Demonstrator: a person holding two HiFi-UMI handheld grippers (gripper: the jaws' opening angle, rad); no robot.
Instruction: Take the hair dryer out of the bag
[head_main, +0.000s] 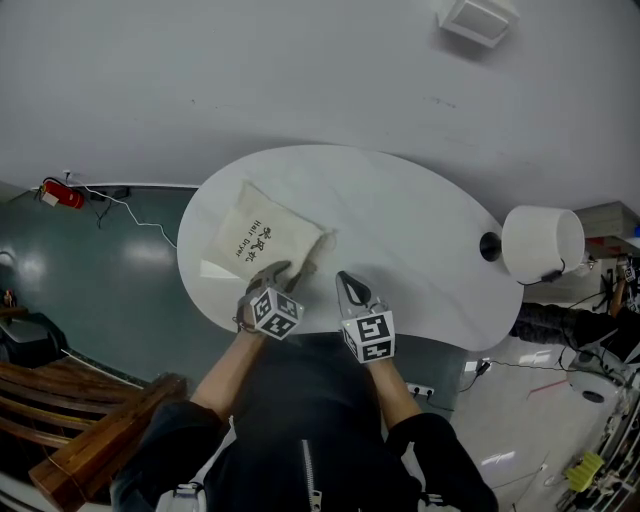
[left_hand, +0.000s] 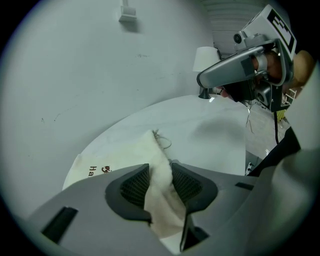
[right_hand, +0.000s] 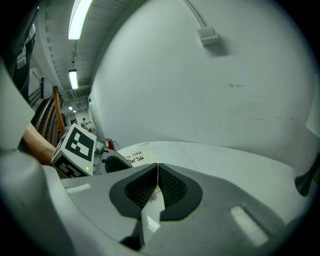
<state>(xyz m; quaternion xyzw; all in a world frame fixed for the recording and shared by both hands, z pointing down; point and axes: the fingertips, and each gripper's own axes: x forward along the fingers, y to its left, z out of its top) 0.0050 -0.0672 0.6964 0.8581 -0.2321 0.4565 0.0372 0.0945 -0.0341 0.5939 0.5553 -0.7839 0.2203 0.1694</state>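
Note:
A cream cloth bag (head_main: 262, 235) printed "Hair Dryer" lies flat on the white oval table (head_main: 420, 230), left of centre. No hair dryer shows; the bag hides whatever is inside. My left gripper (head_main: 283, 270) is at the bag's near right corner, and in the left gripper view its pads (left_hand: 135, 185) pinch a fold of the bag's cloth (left_hand: 159, 165), with a loose cord end (left_hand: 162, 140) beyond. My right gripper (head_main: 345, 283) hovers just right of the bag, shut (right_hand: 158, 187) with nothing clearly between its jaws. The bag (right_hand: 137, 152) shows at its left.
A white lamp shade (head_main: 540, 243) stands on a dark base at the table's right end. A plain grey wall rises behind the table. A wooden chair (head_main: 90, 420) is at the lower left, and a red object (head_main: 62, 193) with cables lies on the floor at left.

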